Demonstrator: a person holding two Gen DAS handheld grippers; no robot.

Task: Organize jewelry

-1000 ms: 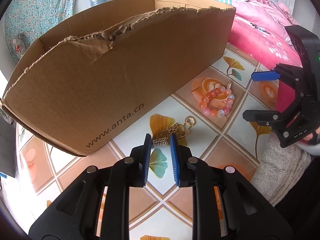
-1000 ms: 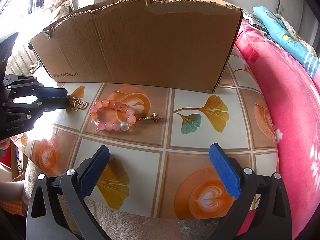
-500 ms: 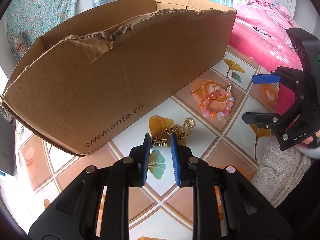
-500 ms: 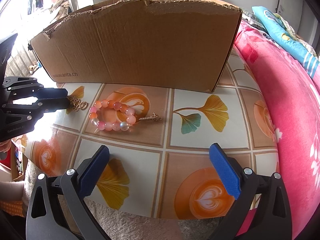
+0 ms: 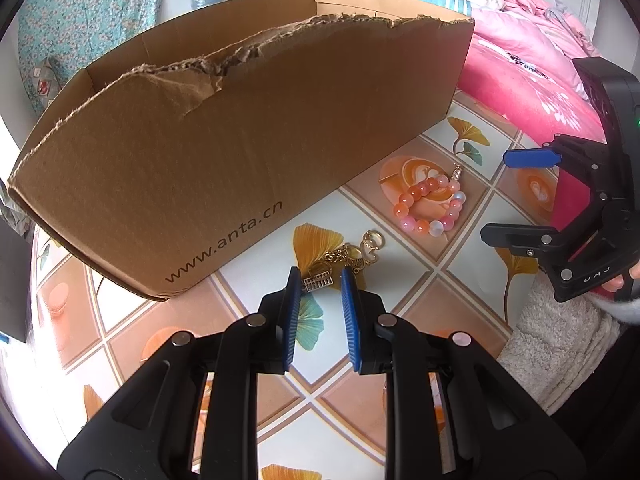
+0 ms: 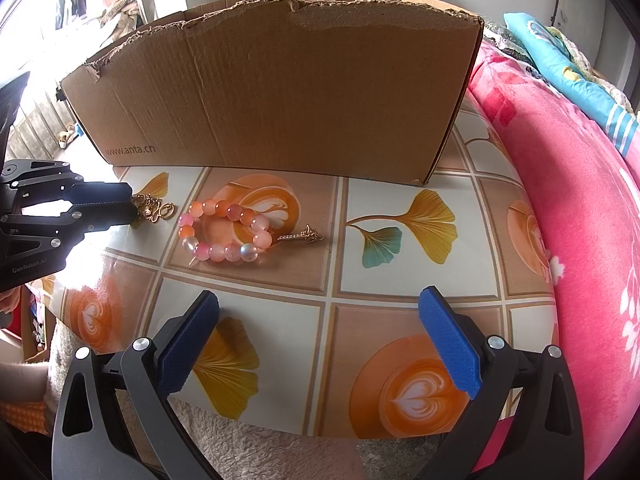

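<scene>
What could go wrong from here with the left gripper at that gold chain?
The left gripper has only the small charm end of the gold chain between its pads, so it may slip out on lifting. The trailing chain lies near the bead bracelet and could snag it. The cardboard box wall is tall to clear.

The cardboard box [image 5: 248,128] ahead of the left tool [image 5: 320,280] hides its own inside. In the right wrist view that tool's pads cover part of the gold chain [image 6: 154,208], and its body is cut off at the picture's left edge.
</scene>
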